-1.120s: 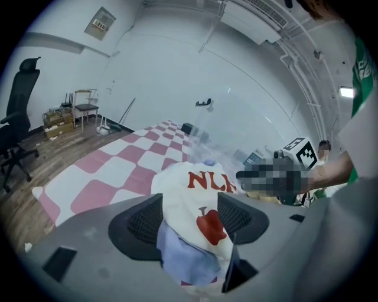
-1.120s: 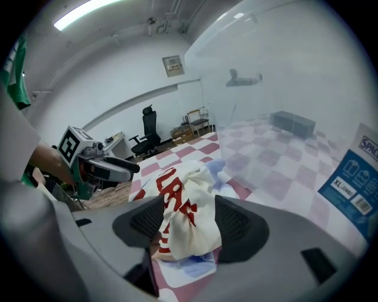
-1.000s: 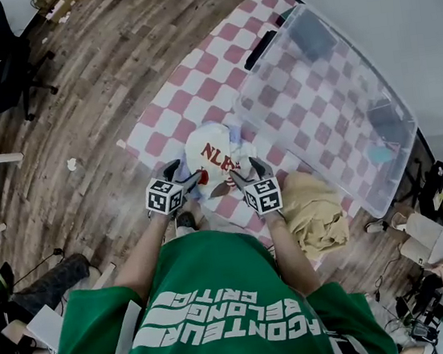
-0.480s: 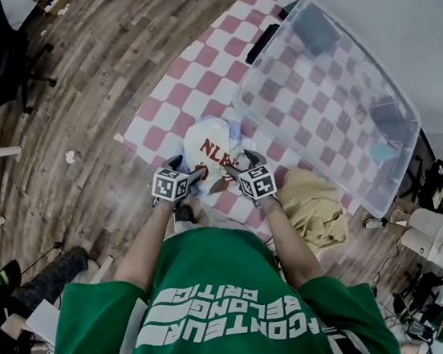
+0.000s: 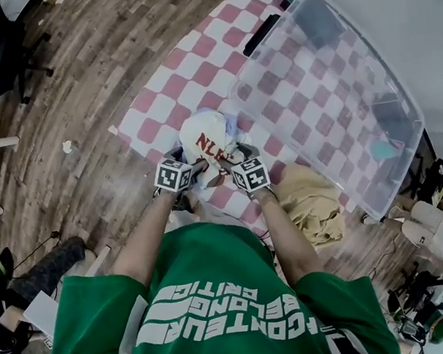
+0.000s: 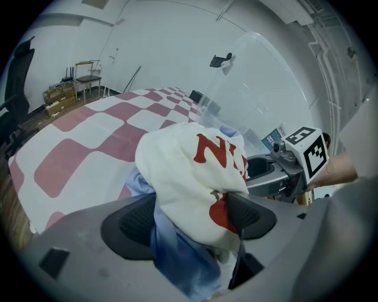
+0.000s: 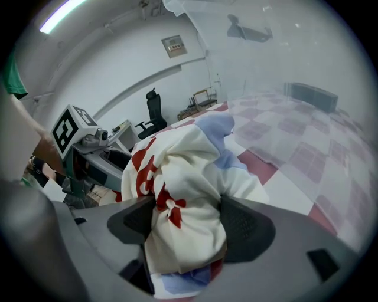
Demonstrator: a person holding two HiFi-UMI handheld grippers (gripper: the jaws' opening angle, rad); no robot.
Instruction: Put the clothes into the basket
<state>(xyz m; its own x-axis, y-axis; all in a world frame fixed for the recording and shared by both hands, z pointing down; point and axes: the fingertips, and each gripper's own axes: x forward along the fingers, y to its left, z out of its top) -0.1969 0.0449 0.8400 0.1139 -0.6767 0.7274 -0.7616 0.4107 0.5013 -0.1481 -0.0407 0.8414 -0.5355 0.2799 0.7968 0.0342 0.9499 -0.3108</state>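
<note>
Grippers lowered onto clothes bundle (image 5: pixel 206 134).
Left gripper (image 6: pixel 192 215), right gripper (image 7: pixel 189 221): jaws just opened, straddling bundle, unclamped; basket (image 5: pixel 338 76) at 2 o'clock.

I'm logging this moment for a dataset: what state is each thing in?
left gripper: jaws just opened wide, white shirt between them.
right gripper: same, jaws just opened, same shirt between.
white shirt: crumpled on the mat over blue cloth.
yellow garment: crumpled, untouched.
clear basket: open-topped, no clothes seen inside.
</note>
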